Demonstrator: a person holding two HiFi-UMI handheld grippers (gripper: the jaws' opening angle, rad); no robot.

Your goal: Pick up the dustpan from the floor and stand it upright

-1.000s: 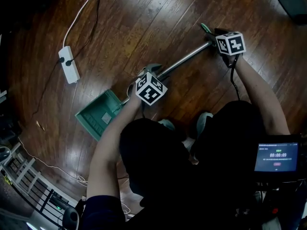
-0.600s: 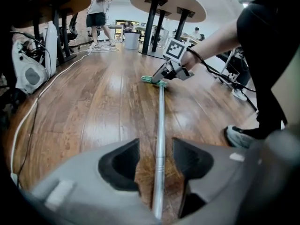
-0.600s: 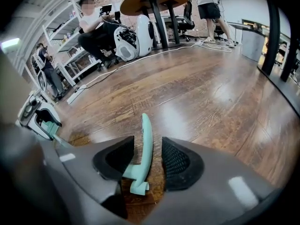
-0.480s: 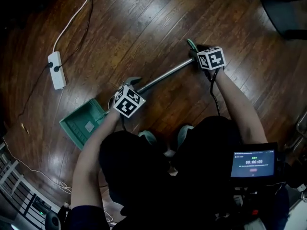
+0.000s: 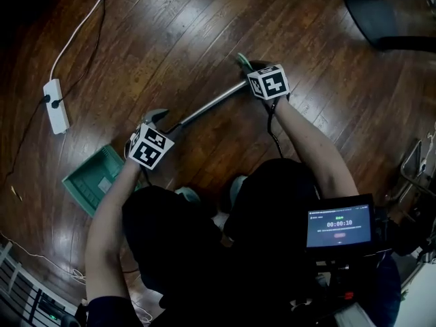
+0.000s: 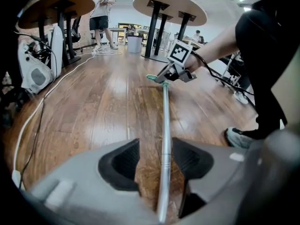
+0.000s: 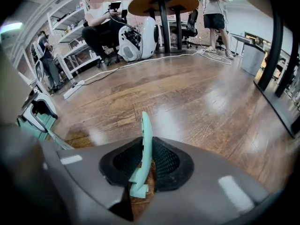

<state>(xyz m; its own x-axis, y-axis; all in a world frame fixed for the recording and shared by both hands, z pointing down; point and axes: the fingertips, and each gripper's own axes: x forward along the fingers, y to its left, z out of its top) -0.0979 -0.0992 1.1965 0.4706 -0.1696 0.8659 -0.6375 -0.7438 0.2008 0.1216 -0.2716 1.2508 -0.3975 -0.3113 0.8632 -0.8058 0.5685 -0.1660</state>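
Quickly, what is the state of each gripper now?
Left gripper: open, metal pole between its jaws, not clamped.
Right gripper: jaws closing on the green handle tip.

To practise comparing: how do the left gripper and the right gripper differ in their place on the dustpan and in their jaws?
Place: the left gripper straddles the metal pole near the green pan, while the right gripper is at the far end. Jaws: the left gripper's stand apart with a gap beside the pole, while the right gripper's are closing on the green handle tip. Both carry a marker cube.
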